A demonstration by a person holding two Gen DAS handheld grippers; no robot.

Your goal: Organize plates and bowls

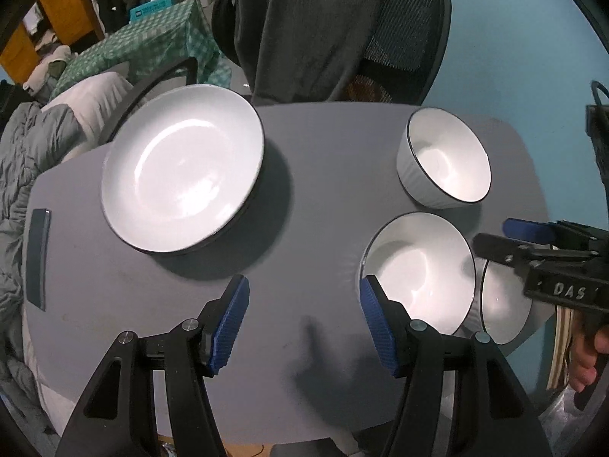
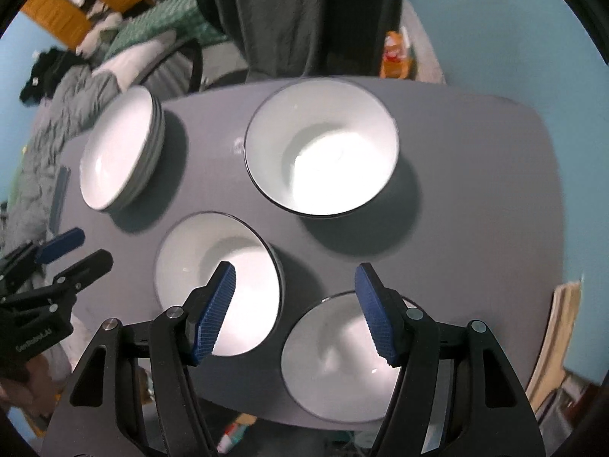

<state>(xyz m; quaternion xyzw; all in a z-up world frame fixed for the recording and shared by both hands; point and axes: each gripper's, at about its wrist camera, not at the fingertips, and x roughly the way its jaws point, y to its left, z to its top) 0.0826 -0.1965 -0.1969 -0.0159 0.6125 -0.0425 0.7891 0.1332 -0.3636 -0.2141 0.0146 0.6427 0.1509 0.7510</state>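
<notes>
Keep both tools wide and empty — lower each squarely over one rim before closing. Your right tool [image 2: 295,312] hangs above two bowls: the near-left bowl [image 2: 217,285] and the near-right bowl [image 2: 338,358]. Your left tool [image 1: 304,327] spans bare tabletop [image 1: 304,228] — plate stack [image 1: 182,167] ahead-left.

Grey table [image 1: 323,175] with rounded corners carries all crockery. Stack of plates [image 1: 182,179] toward far left. Dark flat phone-like slab [image 1: 38,259] by left edge. Far bowl [image 1: 443,160] stands alone; middle bowl [image 1: 418,270] and near bowl [image 1: 502,304] sit just beside each other at right edge.
</notes>
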